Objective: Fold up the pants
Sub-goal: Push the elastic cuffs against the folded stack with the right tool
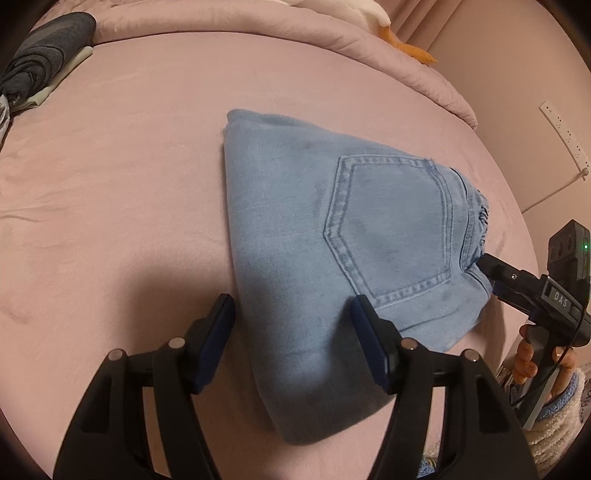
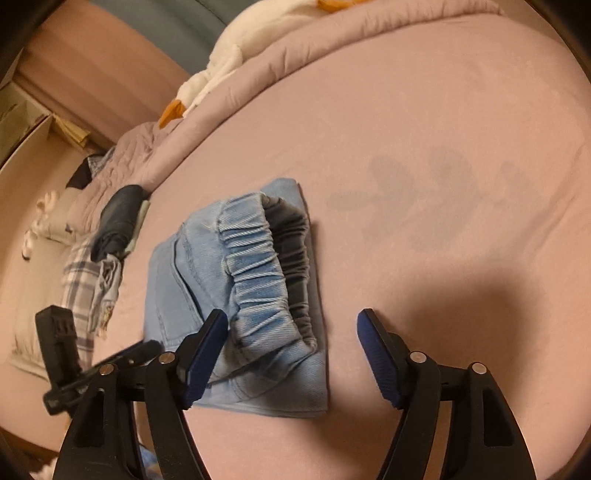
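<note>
Light blue jeans (image 1: 332, 236) lie folded into a compact bundle on the pink bed sheet (image 1: 122, 192), back pocket up. In the right wrist view the jeans (image 2: 236, 280) show their elastic waistband toward me. My left gripper (image 1: 291, 314) is open, its jaws straddling the near fold of the jeans without pinching it. My right gripper (image 2: 291, 328) is open just above the waistband end; its left finger (image 2: 207, 339) overlaps the denim. In the left wrist view the right gripper (image 1: 491, 271) sits at the waistband edge.
A dark grey folded garment (image 1: 40, 55) lies at the far left of the bed, also in the right wrist view (image 2: 118, 218). A pink quilt (image 1: 258, 22) and a white plush (image 2: 236, 55) line the far edge. A wall socket strip (image 1: 561, 136) is at right.
</note>
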A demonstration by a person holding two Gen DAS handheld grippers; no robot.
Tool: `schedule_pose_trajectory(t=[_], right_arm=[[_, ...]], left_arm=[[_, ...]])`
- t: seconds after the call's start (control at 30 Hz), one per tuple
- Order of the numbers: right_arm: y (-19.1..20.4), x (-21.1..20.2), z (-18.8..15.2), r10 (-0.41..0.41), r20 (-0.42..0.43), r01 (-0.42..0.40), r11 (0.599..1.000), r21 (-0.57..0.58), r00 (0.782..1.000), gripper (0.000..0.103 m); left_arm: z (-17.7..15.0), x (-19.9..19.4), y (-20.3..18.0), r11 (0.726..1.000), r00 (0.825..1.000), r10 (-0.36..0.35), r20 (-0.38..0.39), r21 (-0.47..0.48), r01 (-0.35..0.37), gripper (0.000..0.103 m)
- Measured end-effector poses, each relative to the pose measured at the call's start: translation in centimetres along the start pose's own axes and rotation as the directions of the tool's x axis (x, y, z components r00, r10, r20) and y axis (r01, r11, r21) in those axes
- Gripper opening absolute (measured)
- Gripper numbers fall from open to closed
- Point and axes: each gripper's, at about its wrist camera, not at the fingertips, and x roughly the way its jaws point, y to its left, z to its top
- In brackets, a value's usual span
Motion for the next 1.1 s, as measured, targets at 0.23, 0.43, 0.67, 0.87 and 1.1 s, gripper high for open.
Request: schedule_pose_trajectory(t=[0.23, 0.43, 0.67, 0.87, 1.1], right_arm=[[1.3, 1.2, 0.8, 0.002, -0.03, -0.003, 0.999, -0.04, 1.0, 0.076], [2.6, 2.5, 0.8, -0.038, -0.061, 0.03, 0.993, -0.118, 0.997, 0.079], [3.4, 3.3, 1.6, -0.057, -0.067, 0.045, 0.983, -0.176, 0.996, 0.083], [2.9, 3.4, 1.9, -0.026, -0.07, 0.013, 0.984, -0.179, 0.997, 0.085], [3.4, 3.9, 2.2, -0.006, -0.072, -0.008, 0.981, -0.192, 0.997, 0.087]], left_arm=[[0.3, 0.4, 0.1, 1.0, 1.0, -0.006, 0.001, -0.004, 0.006, 0.067], [0.2, 0.5, 0.1, 1.0, 1.0, -0.015, 0.006, -0.009, 0.015, 0.072], [0.5, 0.9, -0.4, 1.0, 1.0, -0.009, 0.011, 0.009, 0.009, 0.077], [1.0, 1.4, -0.5, 1.0, 1.0, -0.02, 0.012, 0.015, 0.02, 0.077], [1.6, 1.8, -0.6, 0.999, 0.999, -0.036, 0.009, 0.02, 0.036, 0.079]])
